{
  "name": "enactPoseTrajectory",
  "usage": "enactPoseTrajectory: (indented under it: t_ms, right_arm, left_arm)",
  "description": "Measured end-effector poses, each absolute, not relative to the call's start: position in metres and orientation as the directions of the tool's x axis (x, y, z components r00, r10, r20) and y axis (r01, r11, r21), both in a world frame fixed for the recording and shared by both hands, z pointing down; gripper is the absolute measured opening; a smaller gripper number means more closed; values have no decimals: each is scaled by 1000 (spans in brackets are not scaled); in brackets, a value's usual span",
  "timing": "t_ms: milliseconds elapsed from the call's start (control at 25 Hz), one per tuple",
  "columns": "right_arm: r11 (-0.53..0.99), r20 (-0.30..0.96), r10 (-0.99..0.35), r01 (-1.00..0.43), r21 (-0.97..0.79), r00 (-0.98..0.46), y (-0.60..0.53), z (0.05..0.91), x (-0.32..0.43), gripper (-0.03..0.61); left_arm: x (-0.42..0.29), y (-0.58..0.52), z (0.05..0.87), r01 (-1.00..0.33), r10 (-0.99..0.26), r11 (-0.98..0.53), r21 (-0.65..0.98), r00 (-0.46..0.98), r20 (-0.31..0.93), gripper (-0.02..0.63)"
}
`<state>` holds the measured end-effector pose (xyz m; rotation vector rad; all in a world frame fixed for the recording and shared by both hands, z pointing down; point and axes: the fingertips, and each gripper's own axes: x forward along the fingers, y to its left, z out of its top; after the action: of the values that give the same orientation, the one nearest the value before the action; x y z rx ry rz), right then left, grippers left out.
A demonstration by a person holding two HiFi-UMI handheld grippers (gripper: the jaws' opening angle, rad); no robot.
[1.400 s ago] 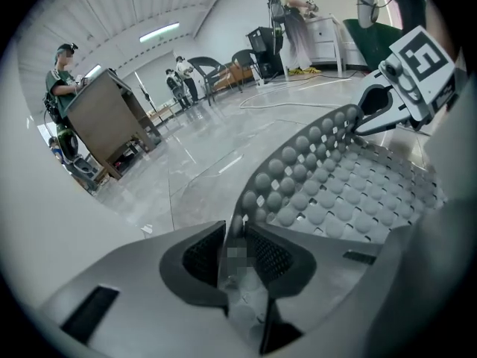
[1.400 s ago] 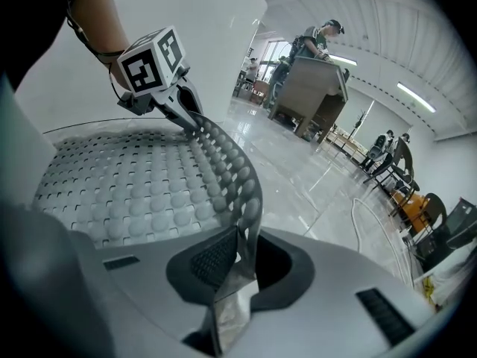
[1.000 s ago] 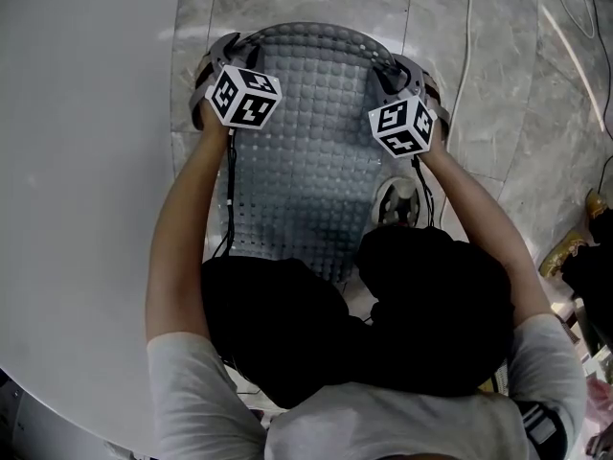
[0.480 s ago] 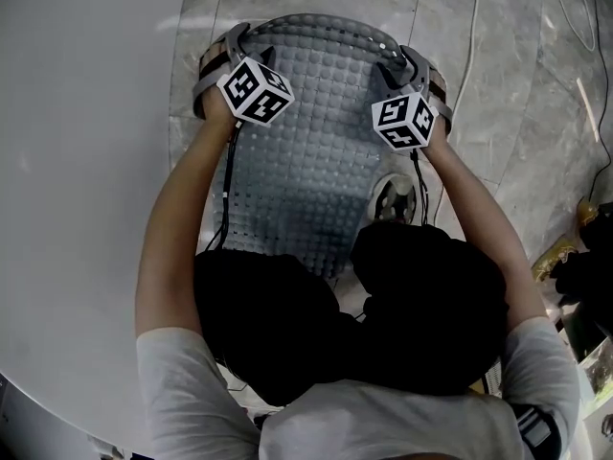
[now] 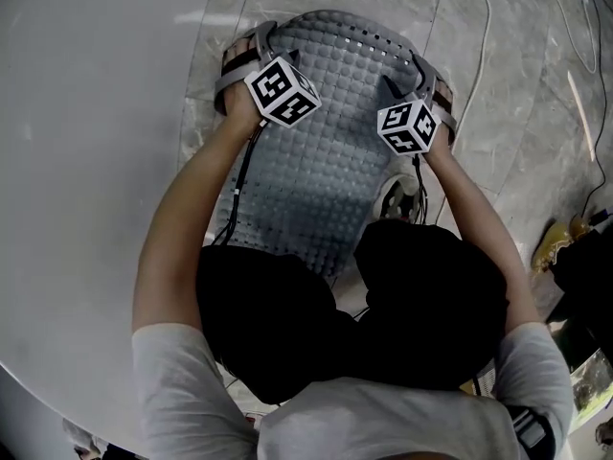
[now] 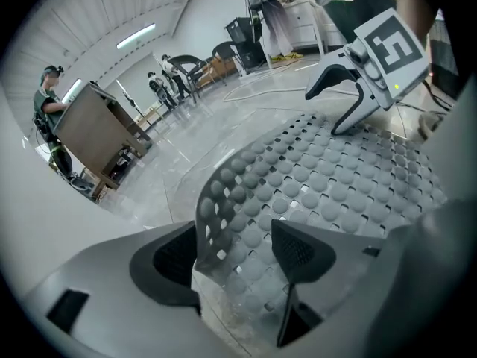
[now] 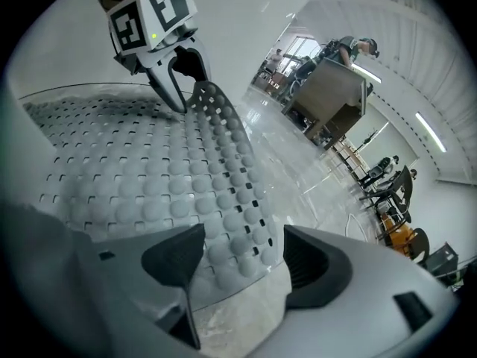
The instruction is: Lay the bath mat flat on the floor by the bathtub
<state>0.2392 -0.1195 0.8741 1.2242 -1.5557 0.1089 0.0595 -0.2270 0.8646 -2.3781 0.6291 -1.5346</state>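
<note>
The grey bath mat (image 5: 326, 151), studded with bumps and holes, lies on the marble floor right beside the white bathtub (image 5: 86, 161). My left gripper (image 5: 247, 51) is at the mat's far left corner and my right gripper (image 5: 421, 70) at its far right corner. Both sets of jaws have just been opening. In the left gripper view the left gripper (image 6: 235, 233) stands wide, the curled mat (image 6: 335, 192) edge rising loose between its jaws. The right gripper (image 7: 242, 237) is just as wide, and the mat (image 7: 134, 177) rim lies between its pads without being pressed.
A pale shoe (image 5: 393, 197) rests on the mat's near right edge by the person's knees. Cables (image 5: 476, 65) run over the floor to the right, with a yellowish object (image 5: 556, 242) further right. A wooden cabinet (image 6: 97, 133) and several people stand far off.
Both grippers' jaws have spread apart and let go of the mat's far corners. The left gripper has shifted a little to the right along the far edge. The mat's far edge sits lower.
</note>
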Motion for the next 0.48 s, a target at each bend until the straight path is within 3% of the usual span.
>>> enactPoseTrajectory:
  t_ms: [480]
  right_arm:
    - [484, 765, -636, -718, 500, 104, -122, 879, 221, 325]
  left_arm:
    - [33, -226, 861, -283, -446, -887, -364, 324, 835, 290]
